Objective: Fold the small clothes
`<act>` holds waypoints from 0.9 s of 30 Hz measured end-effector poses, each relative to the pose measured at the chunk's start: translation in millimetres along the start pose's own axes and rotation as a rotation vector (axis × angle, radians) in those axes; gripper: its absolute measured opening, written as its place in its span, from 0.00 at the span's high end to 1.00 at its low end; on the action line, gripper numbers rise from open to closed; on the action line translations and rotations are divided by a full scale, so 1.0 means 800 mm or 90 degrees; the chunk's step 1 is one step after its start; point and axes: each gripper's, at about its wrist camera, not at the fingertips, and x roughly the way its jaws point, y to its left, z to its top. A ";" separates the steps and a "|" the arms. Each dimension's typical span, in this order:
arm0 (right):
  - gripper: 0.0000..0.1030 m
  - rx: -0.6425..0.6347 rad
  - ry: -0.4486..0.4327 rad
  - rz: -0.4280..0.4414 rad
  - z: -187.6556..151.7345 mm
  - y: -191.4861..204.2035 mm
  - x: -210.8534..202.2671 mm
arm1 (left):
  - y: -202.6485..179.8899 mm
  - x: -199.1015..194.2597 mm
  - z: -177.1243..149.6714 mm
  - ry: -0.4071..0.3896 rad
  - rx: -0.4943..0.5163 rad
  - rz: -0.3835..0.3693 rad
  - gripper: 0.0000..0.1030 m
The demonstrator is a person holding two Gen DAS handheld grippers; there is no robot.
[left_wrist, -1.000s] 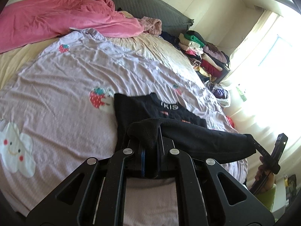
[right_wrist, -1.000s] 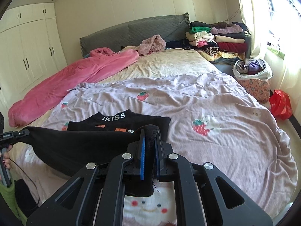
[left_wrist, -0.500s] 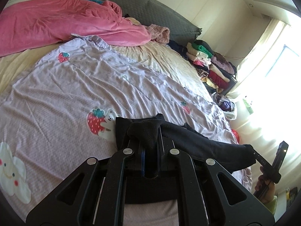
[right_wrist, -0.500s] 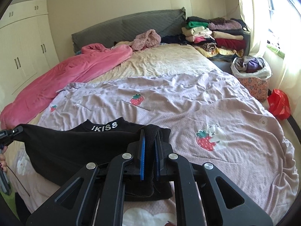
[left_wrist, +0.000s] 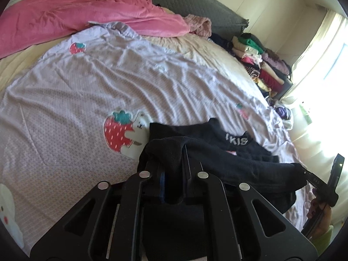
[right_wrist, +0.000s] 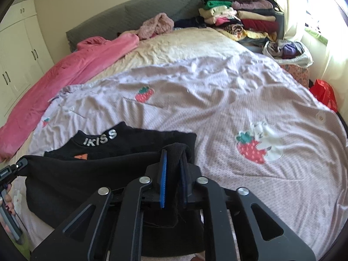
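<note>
My left gripper pinches one corner of the black top, its jaws just starting to part with the cloth still between them. My right gripper grips the other corner likewise, jaws easing apart around the fabric. The top lies half folded on the lilac strawberry sheet, its lettered collar flat, the held edge stretched between both grippers above it.
</note>
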 end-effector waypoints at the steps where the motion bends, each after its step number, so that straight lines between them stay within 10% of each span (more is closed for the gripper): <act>1: 0.68 0.001 -0.001 -0.007 -0.004 -0.002 0.004 | 0.001 0.000 -0.001 -0.003 0.002 0.002 0.89; 3: 0.46 0.014 -0.009 -0.012 -0.009 -0.009 0.006 | 0.001 -0.005 -0.001 -0.015 0.008 0.006 0.69; 15: 0.46 -0.006 -0.079 -0.024 -0.031 -0.018 -0.056 | -0.045 -0.041 -0.029 -0.021 0.090 -0.030 0.66; 27: 0.73 -0.169 0.048 0.036 -0.096 0.063 -0.028 | -0.101 0.024 -0.106 0.072 0.283 0.046 0.65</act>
